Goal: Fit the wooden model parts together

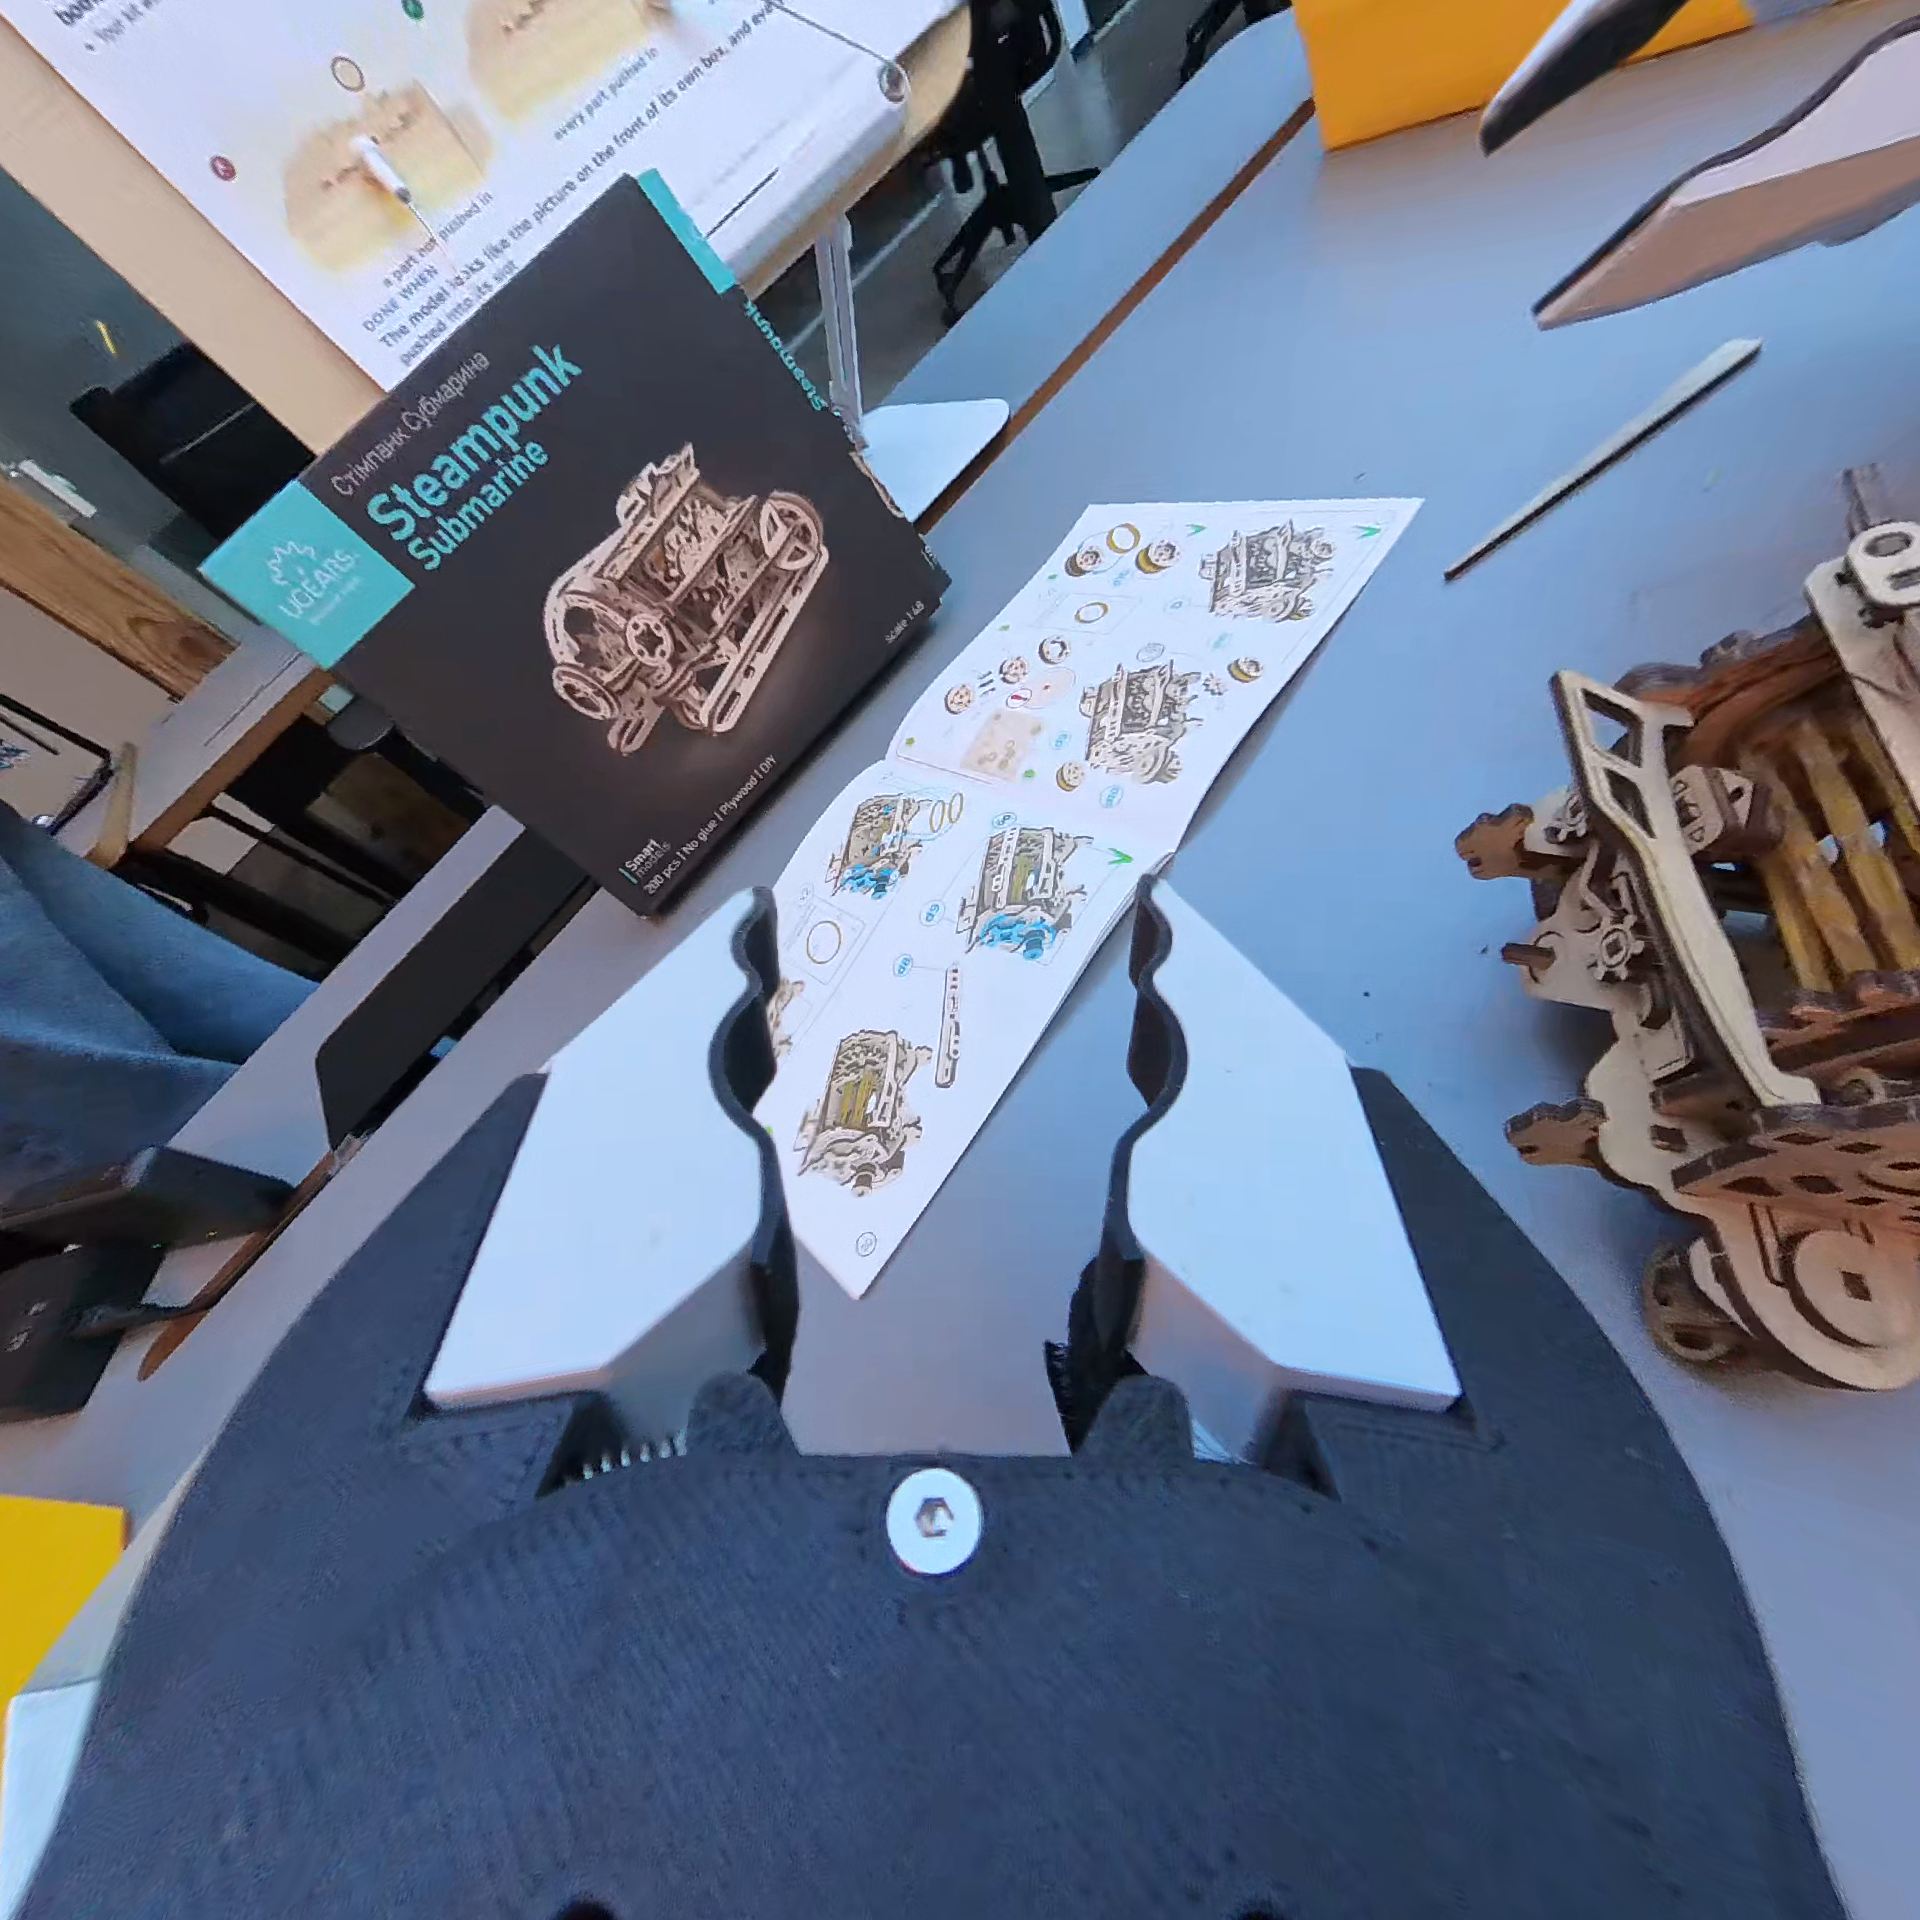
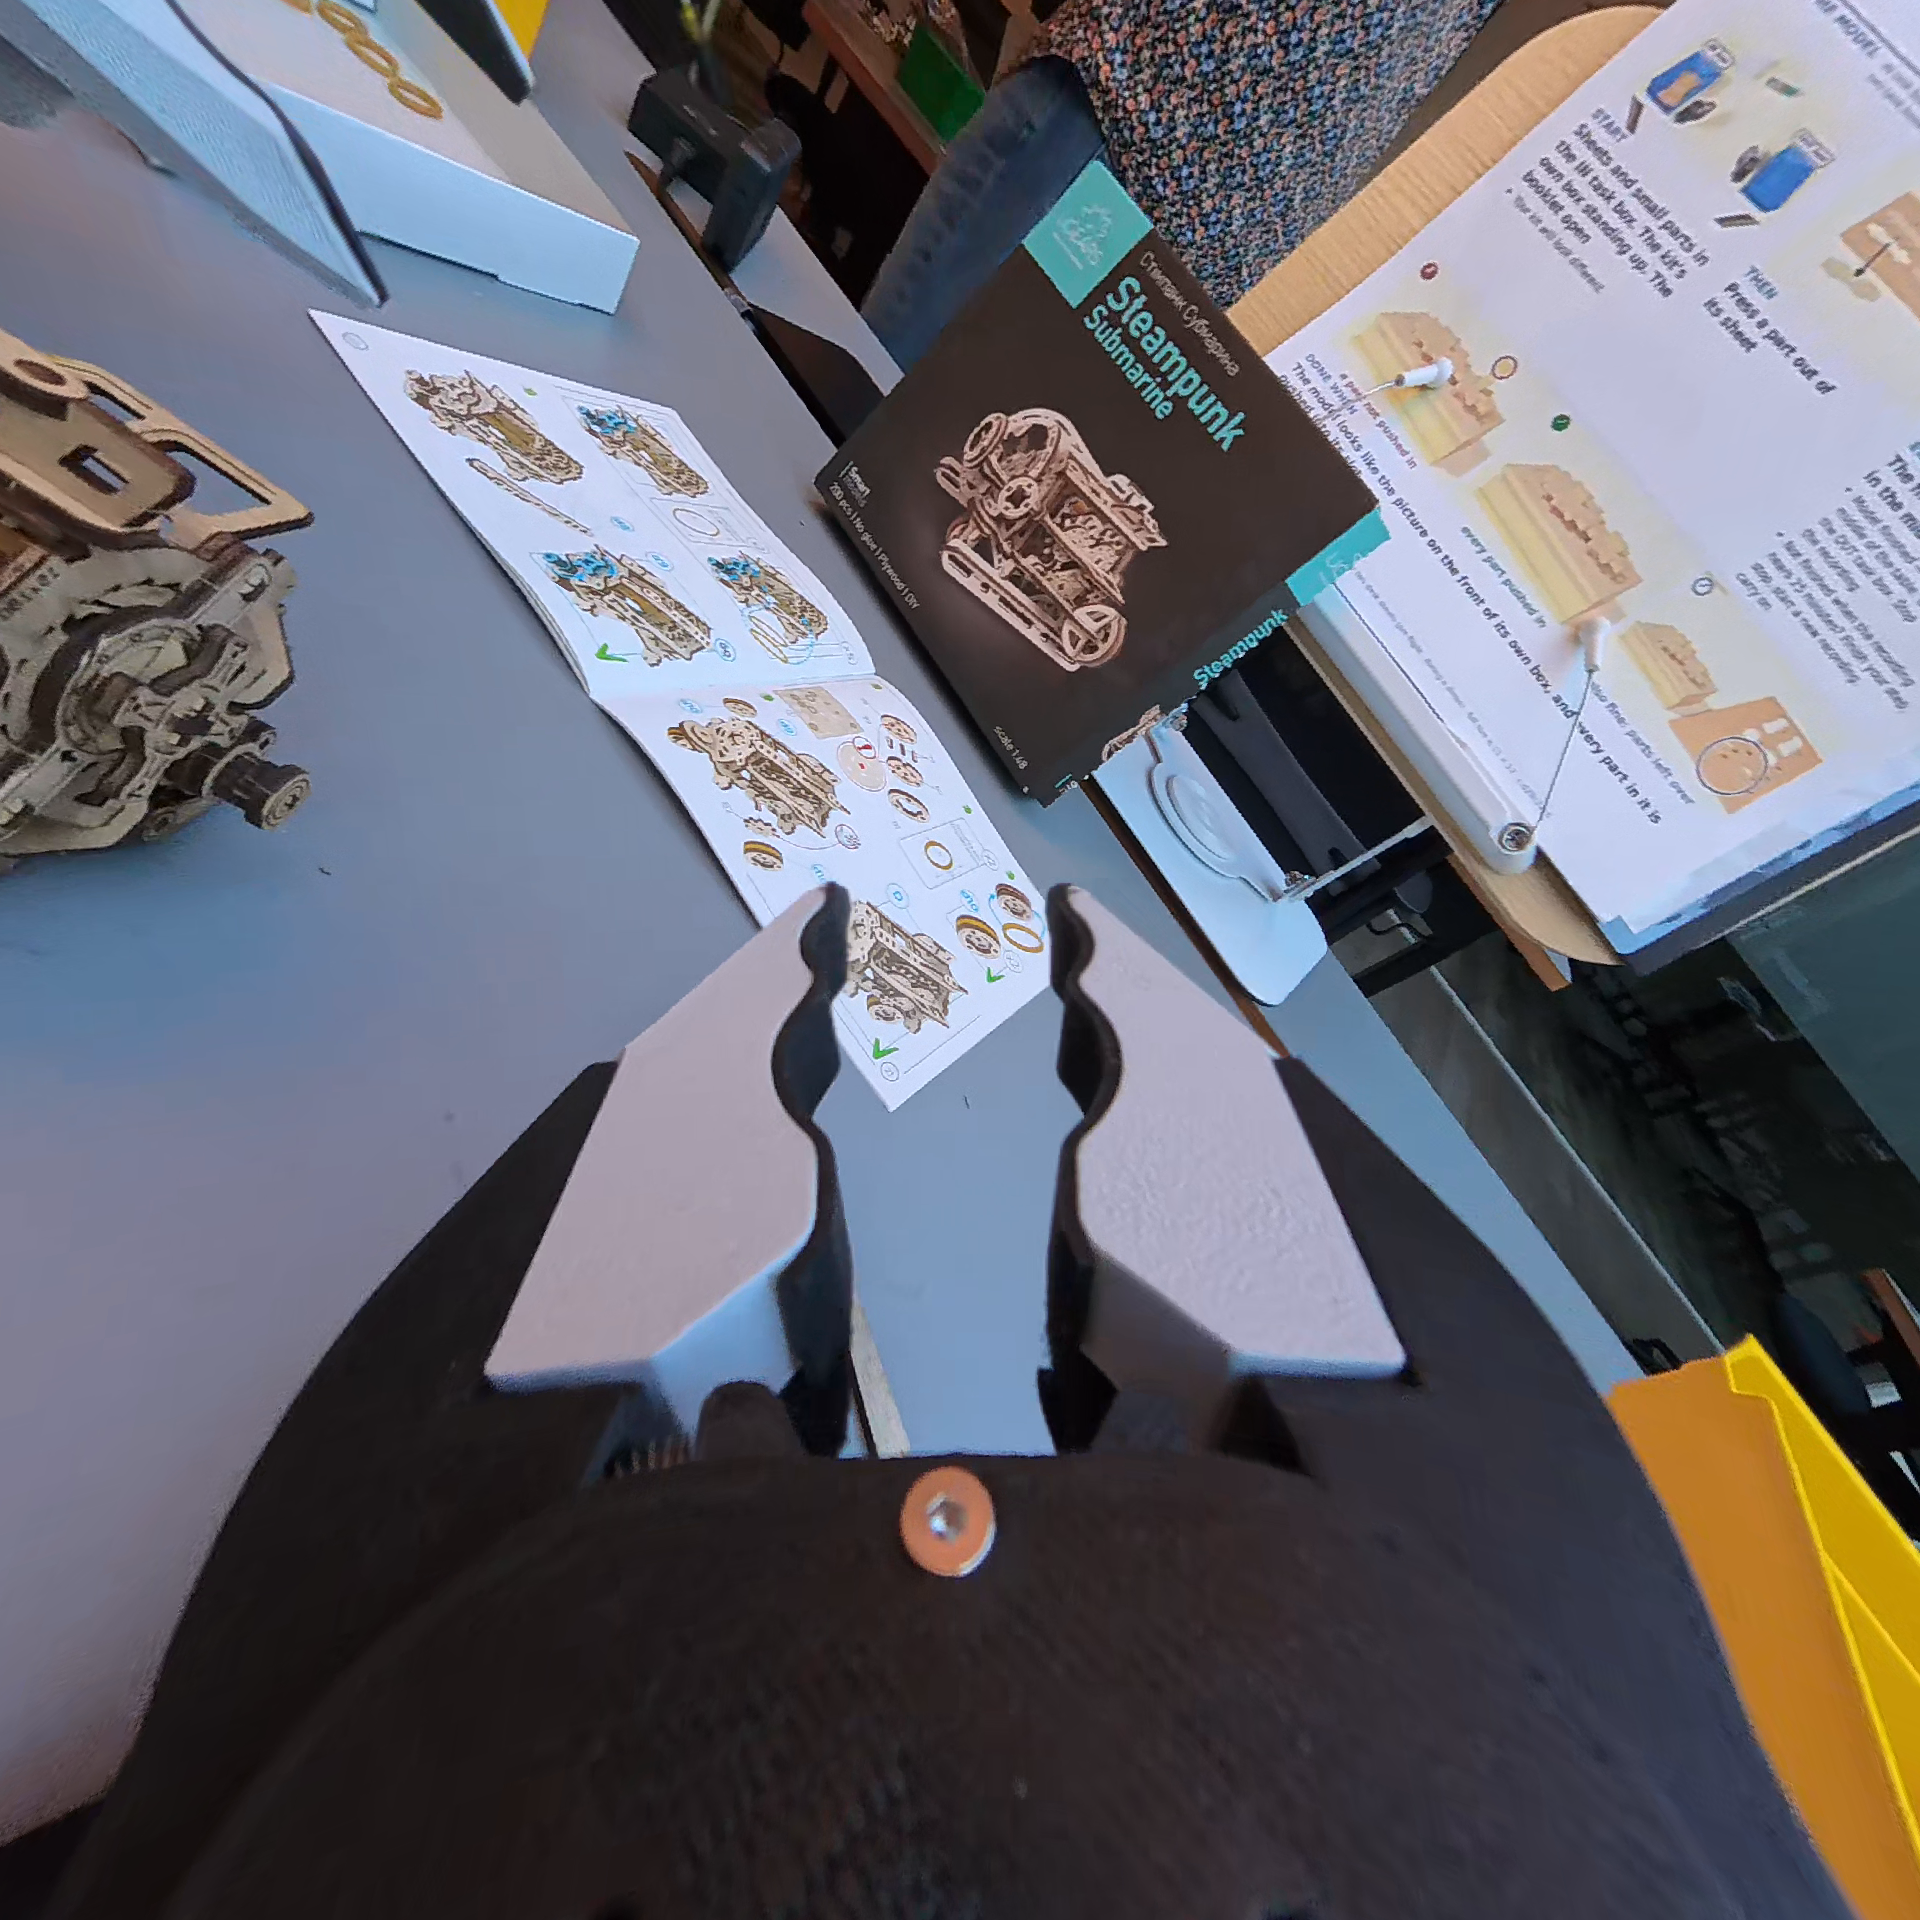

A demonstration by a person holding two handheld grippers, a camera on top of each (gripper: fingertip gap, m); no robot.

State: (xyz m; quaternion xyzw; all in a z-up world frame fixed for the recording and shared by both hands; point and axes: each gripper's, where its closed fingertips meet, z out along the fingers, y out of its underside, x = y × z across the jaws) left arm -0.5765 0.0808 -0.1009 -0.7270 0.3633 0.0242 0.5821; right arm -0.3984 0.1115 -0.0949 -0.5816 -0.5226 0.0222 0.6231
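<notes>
Both the left gripper [image 1: 956, 935] and the right gripper [image 2: 940, 914] hang spread and empty above the grey tabletop [image 1: 1351, 416]; the half-built brown wooden model [image 1: 1745, 987] stands beside the open white instruction booklet [image 1: 1039, 831]

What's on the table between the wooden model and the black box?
The open white instruction booklet lies flat between the half-built wooden model and the upright black box, in both views.

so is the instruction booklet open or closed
Open. The instruction booklet lies spread flat on the grey table, two illustrated pages showing either side of its centre fold.
</notes>
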